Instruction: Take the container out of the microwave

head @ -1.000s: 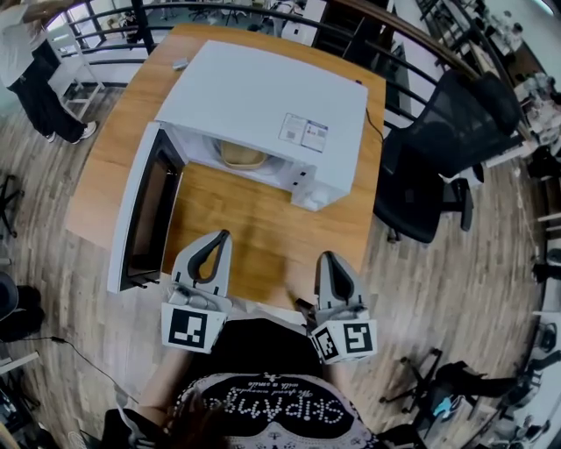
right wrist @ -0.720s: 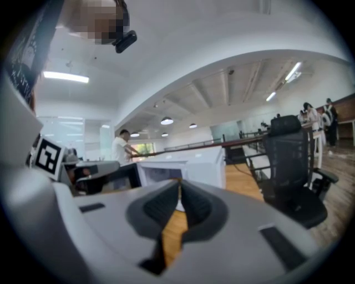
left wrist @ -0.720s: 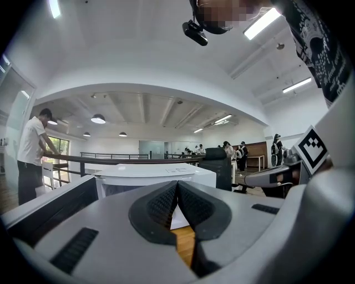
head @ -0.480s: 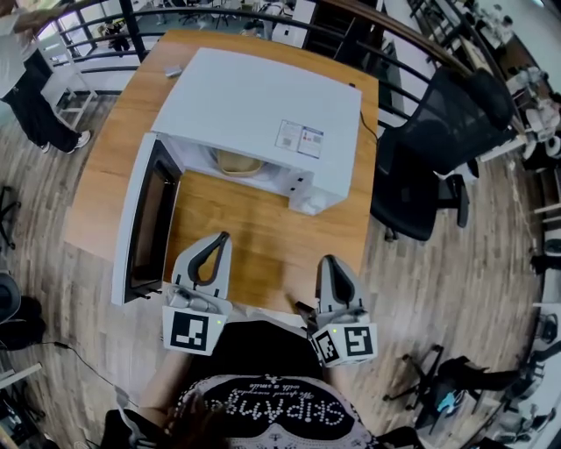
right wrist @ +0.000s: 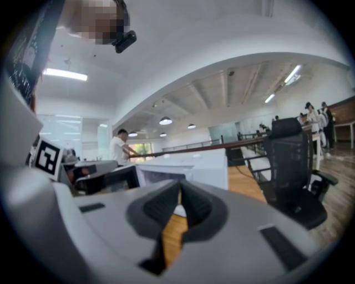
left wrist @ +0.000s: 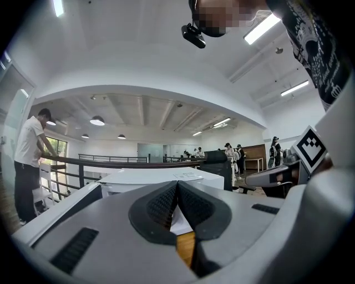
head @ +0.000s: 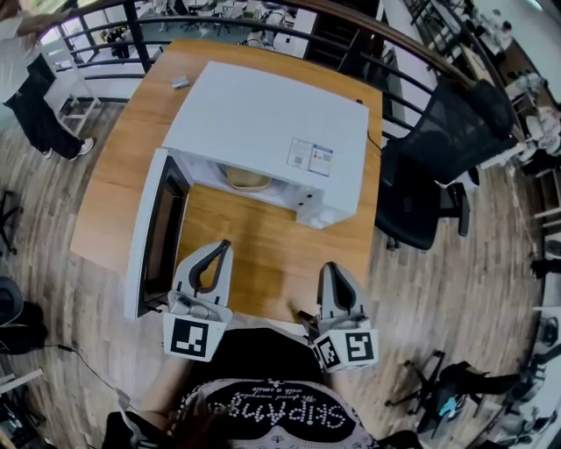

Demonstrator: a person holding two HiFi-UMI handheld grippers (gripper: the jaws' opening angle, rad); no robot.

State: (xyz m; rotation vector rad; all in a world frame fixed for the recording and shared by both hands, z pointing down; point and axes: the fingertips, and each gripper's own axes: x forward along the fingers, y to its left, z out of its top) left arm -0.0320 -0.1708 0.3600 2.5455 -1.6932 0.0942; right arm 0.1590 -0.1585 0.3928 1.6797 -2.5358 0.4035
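Note:
A white microwave stands on the wooden table with its door swung wide open to the left. Inside its cavity a tan, round container shows only partly under the top edge. My left gripper hovers over the table's near edge, beside the open door, jaws shut and empty. To its right my right gripper is also shut on nothing. In the left gripper view the left gripper points at the microwave; the right gripper points at the microwave too.
A black office chair stands right of the table. A railing runs behind the table, and a person stands at the far left. A small grey object lies on the table behind the microwave.
The view has shifted slightly, so the microwave sits a little lower and to the right in the frame. Both grippers keep their places and stay shut.

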